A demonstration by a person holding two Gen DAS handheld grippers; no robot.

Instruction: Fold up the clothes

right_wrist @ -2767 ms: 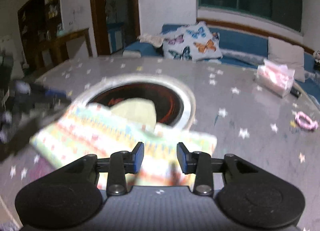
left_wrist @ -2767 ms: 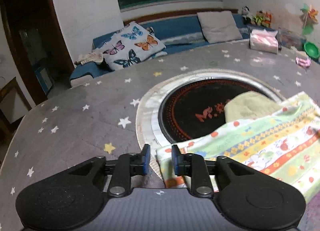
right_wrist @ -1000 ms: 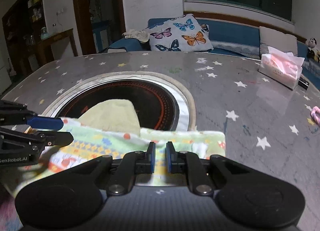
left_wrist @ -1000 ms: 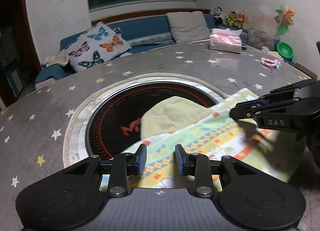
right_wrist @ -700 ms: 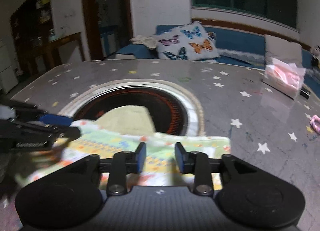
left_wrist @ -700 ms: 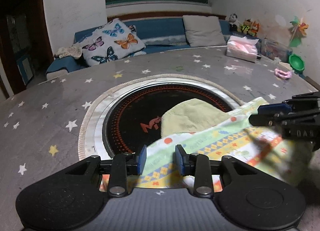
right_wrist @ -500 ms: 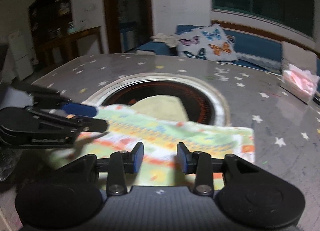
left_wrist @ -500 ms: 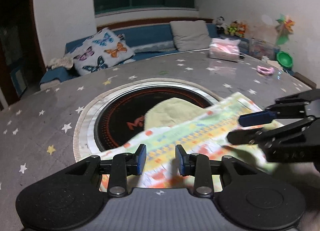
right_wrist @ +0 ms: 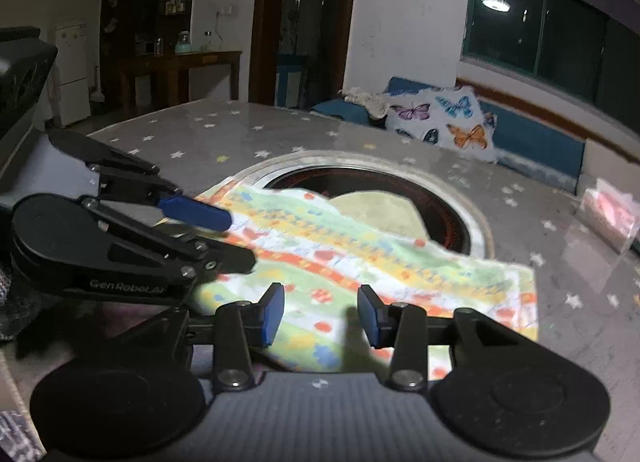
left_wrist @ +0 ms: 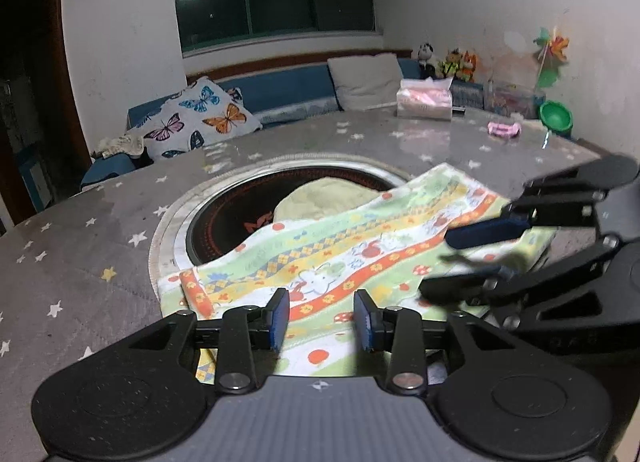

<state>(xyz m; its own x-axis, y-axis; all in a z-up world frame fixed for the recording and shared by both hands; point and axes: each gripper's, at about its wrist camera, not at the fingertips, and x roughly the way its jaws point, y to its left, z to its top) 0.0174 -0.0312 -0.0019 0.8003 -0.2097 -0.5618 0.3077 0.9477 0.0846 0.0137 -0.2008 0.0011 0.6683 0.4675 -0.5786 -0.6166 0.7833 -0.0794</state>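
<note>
A colourful striped cloth (left_wrist: 360, 246) lies flat on the grey star-patterned table (left_wrist: 80, 262). Its pale yellow-green part (left_wrist: 320, 198) reaches over the round black inset (left_wrist: 224, 222). My left gripper (left_wrist: 321, 318) hovers over the cloth's near edge with its jaws opening and nothing pressed between the pads. In the right wrist view the cloth (right_wrist: 360, 258) spreads ahead of my right gripper (right_wrist: 320, 314), whose jaws are also opening and hold nothing. Each gripper shows in the other's view: the right gripper (left_wrist: 472, 258) over the cloth's right end, the left gripper (right_wrist: 228, 238) over its left end.
A pink tissue pack (left_wrist: 426, 102), a small pink item (left_wrist: 504, 129) and a green bowl (left_wrist: 555, 118) sit at the table's far right. Beyond the table is a blue sofa with a butterfly cushion (left_wrist: 200, 122). A silver ring (right_wrist: 480, 222) rims the black inset.
The right gripper, nearly shut at the cloth's near edge, has opened. Both grippers have swung in, so each looms larger in the other's view. The cloth lies flat.
</note>
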